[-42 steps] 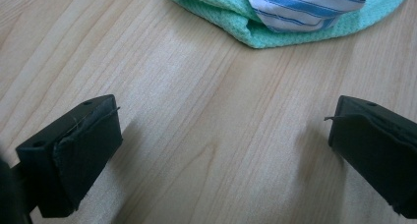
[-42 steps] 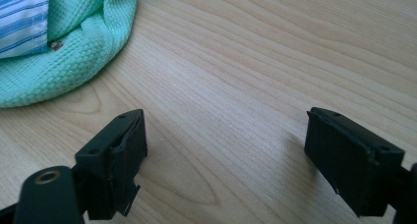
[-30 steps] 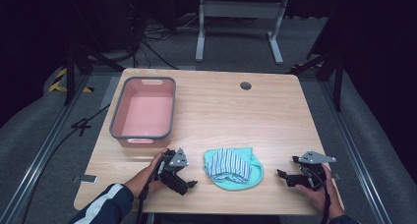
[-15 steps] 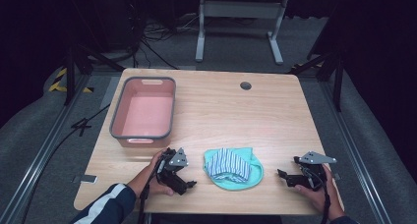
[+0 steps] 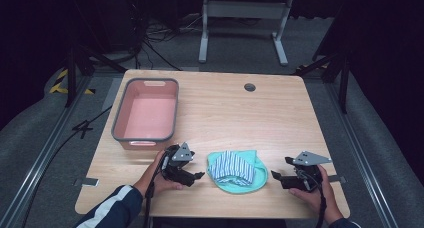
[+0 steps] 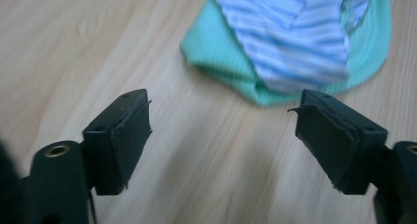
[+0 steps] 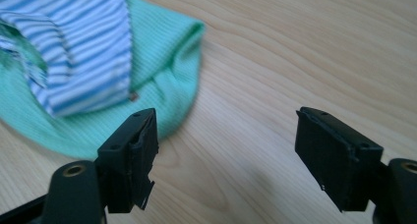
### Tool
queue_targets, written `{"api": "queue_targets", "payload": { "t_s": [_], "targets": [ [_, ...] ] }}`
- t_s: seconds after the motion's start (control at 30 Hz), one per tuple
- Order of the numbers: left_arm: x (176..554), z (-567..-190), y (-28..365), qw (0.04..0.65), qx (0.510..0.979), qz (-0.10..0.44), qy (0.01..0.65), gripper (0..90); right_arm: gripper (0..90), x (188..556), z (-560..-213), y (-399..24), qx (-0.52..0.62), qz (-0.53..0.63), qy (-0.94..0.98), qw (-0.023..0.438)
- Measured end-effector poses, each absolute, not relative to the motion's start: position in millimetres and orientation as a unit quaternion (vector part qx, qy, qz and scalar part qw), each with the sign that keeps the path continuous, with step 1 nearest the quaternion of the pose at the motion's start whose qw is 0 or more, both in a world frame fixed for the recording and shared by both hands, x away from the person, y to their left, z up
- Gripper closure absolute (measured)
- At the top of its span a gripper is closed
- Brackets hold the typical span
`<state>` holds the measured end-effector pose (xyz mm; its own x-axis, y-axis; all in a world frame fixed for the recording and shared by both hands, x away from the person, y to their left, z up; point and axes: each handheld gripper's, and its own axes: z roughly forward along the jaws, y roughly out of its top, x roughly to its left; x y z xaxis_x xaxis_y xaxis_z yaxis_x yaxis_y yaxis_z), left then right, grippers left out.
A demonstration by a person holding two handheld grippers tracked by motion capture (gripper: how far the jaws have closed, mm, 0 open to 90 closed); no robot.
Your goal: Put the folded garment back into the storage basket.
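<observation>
A blue-and-white striped cloth (image 5: 234, 165) lies folded on top of a green cloth (image 5: 250, 182) near the table's front edge. My left gripper (image 5: 198, 176) rests on the table just left of the pile, open, nothing between its jaws. Its own view shows the striped cloth (image 6: 295, 32) and green cloth (image 6: 216, 62) just ahead of the jaws. My right gripper (image 5: 275, 176) sits to the right of the pile, also open and empty. In its view the green cloth (image 7: 167, 81) lies ahead and left, with the striped cloth (image 7: 74, 52) over it.
A pink bin with a grey rim (image 5: 146, 137) stands empty at the table's left, behind my left gripper. A round cable hole (image 5: 249, 87) sits near the back edge. Bare wood spreads over the middle and right of the table (image 5: 280, 118).
</observation>
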<state>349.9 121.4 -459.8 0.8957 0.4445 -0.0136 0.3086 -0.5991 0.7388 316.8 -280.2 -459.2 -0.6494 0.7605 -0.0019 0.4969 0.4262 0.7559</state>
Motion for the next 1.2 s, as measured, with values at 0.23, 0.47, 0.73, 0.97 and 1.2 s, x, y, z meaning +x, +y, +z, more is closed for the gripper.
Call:
{"api": "queue_targets", "payload": {
  "t_s": [0.23,0.47,0.73,0.97,1.2],
  "targets": [
    [360,-454,100,0.398,0.888,0.102,0.209,27.6,39.4,326,-451,-248,0.359,0.381,0.834,0.176],
    [372,-464,88,0.386,0.889,0.094,0.230,31.3,41.3,340,-454,-222,0.346,0.372,0.844,0.171],
    [374,-478,83,0.370,0.897,0.073,0.231,24.6,40.2,346,-468,-219,0.357,0.356,0.850,0.150],
    [373,-483,82,0.366,0.894,0.077,0.247,15.9,35.7,346,-476,-215,0.366,0.351,0.850,0.139],
    [372,-482,82,0.362,0.895,0.077,0.248,16.3,48.9,344,-475,-213,0.365,0.353,0.852,0.127]
  ]
}}
